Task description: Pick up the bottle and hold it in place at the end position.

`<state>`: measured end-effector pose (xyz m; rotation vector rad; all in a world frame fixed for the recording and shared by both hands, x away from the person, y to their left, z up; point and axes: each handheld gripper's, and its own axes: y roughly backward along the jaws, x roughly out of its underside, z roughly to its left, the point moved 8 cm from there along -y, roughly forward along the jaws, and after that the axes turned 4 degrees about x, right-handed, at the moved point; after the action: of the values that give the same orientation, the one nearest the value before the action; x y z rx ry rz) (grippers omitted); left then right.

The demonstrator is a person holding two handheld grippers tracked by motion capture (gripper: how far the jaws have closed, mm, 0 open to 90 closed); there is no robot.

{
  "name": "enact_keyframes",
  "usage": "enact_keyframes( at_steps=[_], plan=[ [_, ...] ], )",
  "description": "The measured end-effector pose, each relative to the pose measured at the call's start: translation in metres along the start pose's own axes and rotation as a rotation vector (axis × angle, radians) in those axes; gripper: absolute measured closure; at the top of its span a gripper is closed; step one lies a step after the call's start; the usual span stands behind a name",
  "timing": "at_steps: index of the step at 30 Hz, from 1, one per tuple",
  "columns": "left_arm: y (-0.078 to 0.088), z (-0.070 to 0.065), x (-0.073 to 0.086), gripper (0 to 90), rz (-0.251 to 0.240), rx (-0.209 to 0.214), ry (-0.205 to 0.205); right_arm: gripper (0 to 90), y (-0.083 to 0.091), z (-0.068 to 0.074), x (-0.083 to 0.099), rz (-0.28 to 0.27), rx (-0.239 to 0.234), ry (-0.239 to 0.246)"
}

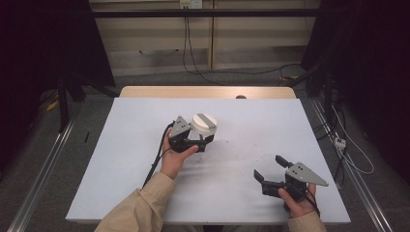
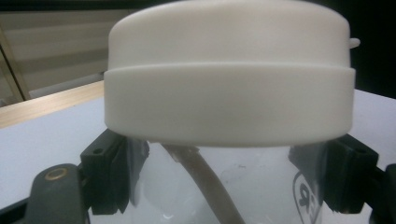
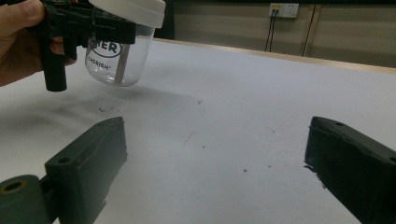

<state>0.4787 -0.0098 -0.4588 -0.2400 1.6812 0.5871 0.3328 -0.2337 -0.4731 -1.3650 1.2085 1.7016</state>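
Note:
A clear plastic jar (image 3: 116, 63) with a wide white lid (image 1: 204, 122) hangs tilted just above the white table (image 1: 121, 159), held near the table's middle. My left gripper (image 1: 205, 138) is shut on the jar's clear body below the lid (image 2: 229, 93); the black pads (image 2: 109, 175) press on both sides. A brownish tube (image 2: 205, 182) shows inside the jar. My right gripper (image 1: 271, 168) rests open at the front right, its fingers (image 3: 88, 168) wide apart over bare table, nothing between them.
The wooden table edge (image 1: 208, 92) runs along the back. Cables (image 1: 193, 58) trail over the floor behind and at the right (image 1: 348, 145). Dark smudges and specks (image 3: 154, 100) mark the white surface under the jar.

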Motion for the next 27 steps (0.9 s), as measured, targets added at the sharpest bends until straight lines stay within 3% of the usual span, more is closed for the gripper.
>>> enact_keyframes(
  at_steps=[27],
  plan=[
    [-0.022,0.006,-0.001,18.6,0.023,-0.009,0.016,5.2,0.000,0.000,0.001,0.003,-0.005,-0.003]
  ],
)
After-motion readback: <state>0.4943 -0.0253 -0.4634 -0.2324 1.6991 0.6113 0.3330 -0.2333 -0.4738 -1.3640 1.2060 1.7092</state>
